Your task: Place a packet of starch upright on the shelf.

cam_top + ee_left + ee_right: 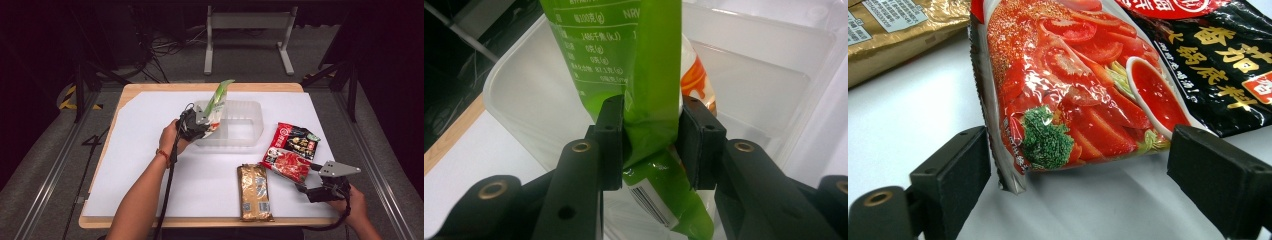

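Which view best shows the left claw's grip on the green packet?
The left gripper view: the left claw has both pads pressed on the green packet over the clear tub. The high view shows the packet upright, grip hidden. The right gripper view faces the red packet.

The green packet [644,75] is thin, shiny plastic with soft crinkles. The tub [250,112] behind it is see-through plastic, a bit milky and smooth. The left tongs [651,145] are black, dull plastic with little brass-coloured rings. Beside the tub, the red packet [1083,85] is very glossy and wrinkly. The gold packet [255,192] looks shiny like foil. The counter [165,87] has a pale wood edge under smooth, matt white paper.
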Tool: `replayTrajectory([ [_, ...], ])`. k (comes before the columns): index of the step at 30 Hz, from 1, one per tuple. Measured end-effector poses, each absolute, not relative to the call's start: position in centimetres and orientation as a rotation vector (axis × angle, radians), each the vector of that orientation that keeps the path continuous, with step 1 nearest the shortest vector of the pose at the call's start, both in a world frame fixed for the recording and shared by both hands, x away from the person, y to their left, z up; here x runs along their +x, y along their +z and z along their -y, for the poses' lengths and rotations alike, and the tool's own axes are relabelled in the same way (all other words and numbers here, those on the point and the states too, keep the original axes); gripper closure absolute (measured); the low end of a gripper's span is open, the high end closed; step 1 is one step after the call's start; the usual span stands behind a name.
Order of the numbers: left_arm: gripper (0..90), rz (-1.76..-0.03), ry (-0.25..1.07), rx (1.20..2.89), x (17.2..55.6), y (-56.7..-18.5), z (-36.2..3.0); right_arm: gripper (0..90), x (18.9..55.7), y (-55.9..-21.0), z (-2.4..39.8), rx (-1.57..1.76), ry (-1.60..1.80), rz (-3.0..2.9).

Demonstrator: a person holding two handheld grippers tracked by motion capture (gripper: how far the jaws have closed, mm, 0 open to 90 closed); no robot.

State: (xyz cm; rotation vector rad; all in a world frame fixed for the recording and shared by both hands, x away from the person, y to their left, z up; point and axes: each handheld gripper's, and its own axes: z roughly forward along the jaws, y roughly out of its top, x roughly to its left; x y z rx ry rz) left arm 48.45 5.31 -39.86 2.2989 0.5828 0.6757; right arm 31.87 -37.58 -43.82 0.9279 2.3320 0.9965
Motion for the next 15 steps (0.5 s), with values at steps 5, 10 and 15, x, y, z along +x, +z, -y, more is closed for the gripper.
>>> replayTrajectory([
  [5,66.5,-0.554,0.615,2.336,48.44,-40.07,-5.08,10.6,31.88,-43.82,37.58,0.928,0.997,-2.334],
  [10,66.2,-0.542,0.587,2.348,48.43,-40.51,-4.88,10.5,31.88,-43.82,37.58,0.927,0.997,-2.334],
  [15,65.8,-0.546,0.584,2.359,48.33,-40.60,-4.71,10.3,31.87,-43.83,37.54,0.924,0.993,-2.335],
])
